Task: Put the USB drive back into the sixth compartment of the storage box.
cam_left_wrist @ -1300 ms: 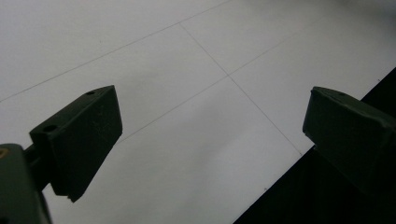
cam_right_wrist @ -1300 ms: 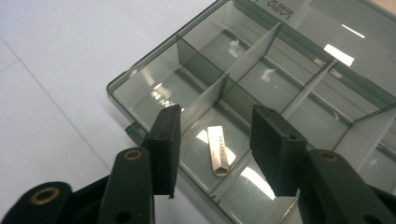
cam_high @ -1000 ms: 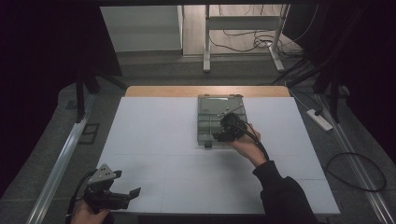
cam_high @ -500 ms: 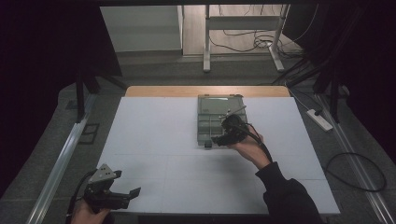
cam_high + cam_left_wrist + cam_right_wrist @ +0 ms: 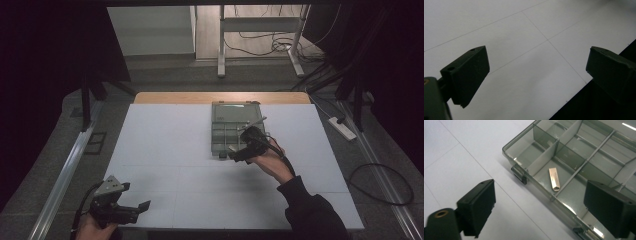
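Metal clip [image 5: 554, 179] is lying in the organizer box [image 5: 524, 147] by its near wall; your right claw [image 5: 544, 212], just opening, is hovering empty above, and your left claw [image 5: 536, 77] is idling apart at the desk's [image 5: 165, 145] near-left edge.

The room is dim, with dark curtains or panels at both sides. A white table [image 5: 165, 150] has a wooden strip [image 5: 220, 97] along its far edge. Behind it stands a white metal frame [image 5: 260, 35] on a grey floor [image 5: 165, 77], with loose cables [image 5: 260, 42]. A power strip [image 5: 342, 128] lies near the table's right edge.
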Demonstrator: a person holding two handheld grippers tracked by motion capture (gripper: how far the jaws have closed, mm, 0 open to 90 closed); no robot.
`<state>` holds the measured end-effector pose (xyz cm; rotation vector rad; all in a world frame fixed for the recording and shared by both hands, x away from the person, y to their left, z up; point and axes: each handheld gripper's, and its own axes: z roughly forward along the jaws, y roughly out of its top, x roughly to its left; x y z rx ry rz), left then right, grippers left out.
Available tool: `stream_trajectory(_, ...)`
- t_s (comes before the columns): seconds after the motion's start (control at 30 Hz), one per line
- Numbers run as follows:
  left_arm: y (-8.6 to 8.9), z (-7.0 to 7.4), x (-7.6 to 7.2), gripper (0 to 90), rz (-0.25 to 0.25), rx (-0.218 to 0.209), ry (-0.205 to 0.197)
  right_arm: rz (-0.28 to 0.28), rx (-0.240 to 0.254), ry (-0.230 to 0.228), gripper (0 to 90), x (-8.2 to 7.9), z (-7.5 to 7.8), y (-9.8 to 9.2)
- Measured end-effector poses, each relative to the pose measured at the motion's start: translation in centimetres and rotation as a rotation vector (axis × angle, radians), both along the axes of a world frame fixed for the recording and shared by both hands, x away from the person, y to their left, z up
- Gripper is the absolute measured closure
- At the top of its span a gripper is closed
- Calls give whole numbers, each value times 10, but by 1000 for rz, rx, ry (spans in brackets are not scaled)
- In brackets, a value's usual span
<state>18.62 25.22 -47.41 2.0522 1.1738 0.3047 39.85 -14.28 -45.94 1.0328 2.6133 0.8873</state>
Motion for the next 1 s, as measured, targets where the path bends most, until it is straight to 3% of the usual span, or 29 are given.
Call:
stream_trajectory(0.33,0,0,0,48,1,0,3,6,-8,-4,20,-8,-3,-8)
stream_trajectory(0.57,0,0,0,48,2,2,5,18,-10,-34,0,-18,0,-13)
stream_trajectory(1.0,0,0,1,49,4,3,10,34,-2,-43,0,-30,3,-18)
